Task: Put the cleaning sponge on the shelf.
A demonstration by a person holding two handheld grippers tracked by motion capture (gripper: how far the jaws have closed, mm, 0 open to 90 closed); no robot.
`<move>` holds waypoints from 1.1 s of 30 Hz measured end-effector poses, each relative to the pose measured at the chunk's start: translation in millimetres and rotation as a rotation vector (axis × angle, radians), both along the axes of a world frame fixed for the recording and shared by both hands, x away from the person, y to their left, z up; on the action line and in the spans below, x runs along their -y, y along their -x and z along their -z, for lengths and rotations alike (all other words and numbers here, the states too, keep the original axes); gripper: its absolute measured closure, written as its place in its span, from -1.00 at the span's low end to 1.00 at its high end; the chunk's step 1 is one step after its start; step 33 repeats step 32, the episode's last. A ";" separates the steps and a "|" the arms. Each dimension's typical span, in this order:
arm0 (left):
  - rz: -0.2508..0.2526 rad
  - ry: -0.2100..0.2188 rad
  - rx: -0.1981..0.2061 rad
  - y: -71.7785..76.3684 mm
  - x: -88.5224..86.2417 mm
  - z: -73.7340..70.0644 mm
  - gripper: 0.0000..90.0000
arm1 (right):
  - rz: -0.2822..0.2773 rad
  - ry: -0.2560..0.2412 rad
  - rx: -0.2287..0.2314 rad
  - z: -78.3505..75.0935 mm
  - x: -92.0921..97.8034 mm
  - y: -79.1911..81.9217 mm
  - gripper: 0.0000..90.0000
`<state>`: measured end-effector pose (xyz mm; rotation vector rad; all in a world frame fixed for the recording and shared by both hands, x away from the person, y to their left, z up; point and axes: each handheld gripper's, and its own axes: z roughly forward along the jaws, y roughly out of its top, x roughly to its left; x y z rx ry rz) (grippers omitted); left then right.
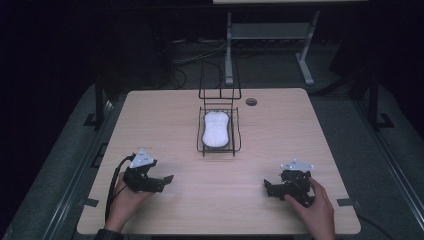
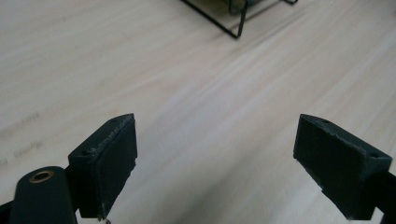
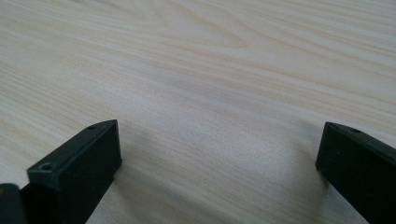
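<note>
Jaws spread wide and empty on both: the left gripper (image 1: 162, 181) near the counter's (image 1: 165, 120) front-left corner, the right gripper (image 1: 272, 188) near its front-right corner. A black wire basket (image 1: 202, 145) holding a white oblong object (image 1: 216, 129) sits toward the far-edge middle.

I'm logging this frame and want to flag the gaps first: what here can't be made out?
- High view: what the white object in the wire basket is; too small and overexposed.
- High view: the room behind the table; lost in darkness.
- Left gripper view: the wire basket is cut off by the top edge, so its contents cannot be seen.
- Right gripper view: the right gripper faces bare tabletop, with both jaws cut off by the frame edges.
</note>
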<state>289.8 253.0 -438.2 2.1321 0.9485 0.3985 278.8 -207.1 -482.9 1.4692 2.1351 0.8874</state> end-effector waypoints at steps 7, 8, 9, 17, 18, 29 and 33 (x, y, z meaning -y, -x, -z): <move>-0.027 -0.034 -0.031 12.3 -11.0 13.5 -0.72 | 0.000 0.001 -0.001 -0.1 0.0 0.0 -1.00; -0.026 -0.037 -0.034 13.2 -12.8 14.4 -0.72 | 0.000 0.001 -0.001 -0.1 0.0 0.0 -1.00; -0.027 -0.035 -0.036 14.1 -13.9 15.6 -0.72 | 0.000 0.001 -0.001 -0.1 0.0 0.0 -1.00; -0.022 -0.072 -0.060 19.7 -17.2 26.9 -0.72 | 0.000 0.001 -0.001 -0.1 0.0 0.1 -1.00; -0.014 -0.080 -0.067 20.1 -17.9 28.1 -0.72 | 0.000 0.001 -0.001 -0.1 0.0 0.0 -1.00; 0.006 -0.042 -0.011 26.5 -23.2 36.3 -0.72 | 0.000 0.001 -0.001 -0.1 0.1 0.1 -1.00; 0.012 -0.047 -0.009 26.9 -23.7 36.2 -0.72 | -0.001 0.002 -0.001 -0.1 0.1 0.1 -1.00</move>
